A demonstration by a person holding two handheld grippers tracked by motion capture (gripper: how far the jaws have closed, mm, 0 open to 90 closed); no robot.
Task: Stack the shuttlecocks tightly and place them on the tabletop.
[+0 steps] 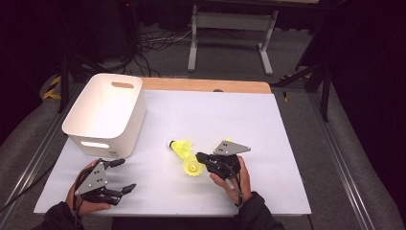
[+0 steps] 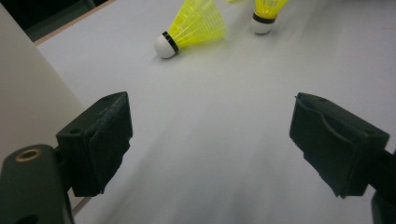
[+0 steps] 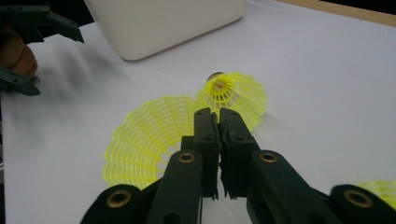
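Two yellow shuttlecocks sit mid-table. One shuttlecock (image 1: 182, 147) (image 3: 238, 95) (image 2: 191, 25) lies on its side, white cork toward the bin. The other shuttlecock (image 1: 192, 167) (image 3: 144, 140) (image 2: 266, 16) stands cork-down, skirt facing up. My right gripper (image 1: 200, 157) (image 3: 214, 112) is shut on the rim of its skirt, the mesh pinched between the two black jaws. My left gripper (image 1: 125, 175) (image 2: 210, 126) rests near the table's front left corner, jaws wide open with nothing between them, pointing toward the shuttlecocks.
A white plastic bin (image 1: 112, 139) (image 3: 163, 23) (image 2: 23, 93) with handle slots stands at the table's left, just beyond my left gripper. A bit of yellow (image 1: 228, 139) (image 3: 378, 191) shows just past the right gripper. White table surface stretches to the right and far side.
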